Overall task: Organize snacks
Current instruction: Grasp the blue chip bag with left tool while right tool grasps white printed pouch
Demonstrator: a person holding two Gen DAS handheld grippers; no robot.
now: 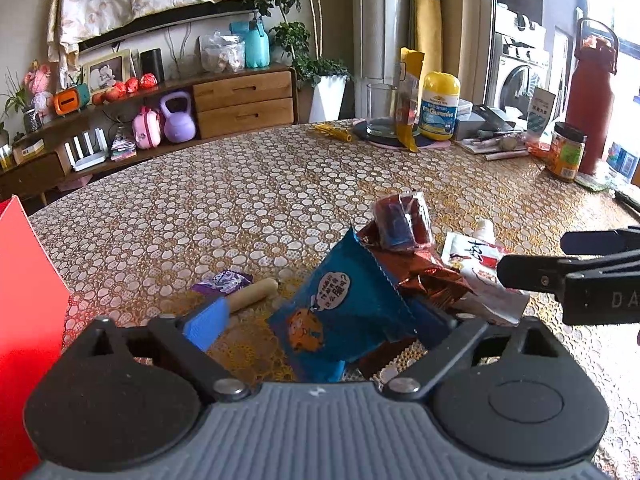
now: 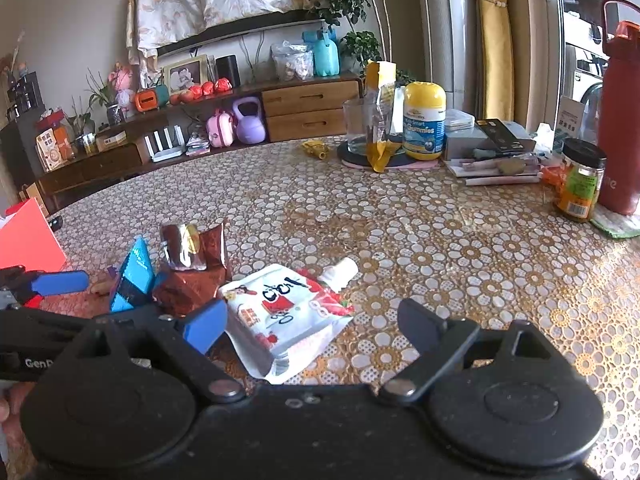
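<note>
Now hovering spread and empty: right tongs [image 2: 316,326] straddling white spout pouch [image 2: 286,312], long axis slanting ahead-right; left tongs [image 1: 320,326] spread around blue packet [image 1: 340,314].

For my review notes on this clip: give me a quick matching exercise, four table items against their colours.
Things:
1. snack packet
2. spouted pouch
3. water bottle
4. vitamin jar lid

Colours:
A. yellow
B. white with red print
C. blue
D. dark red

Pairs: 1-C, 2-B, 3-D, 4-A
</note>
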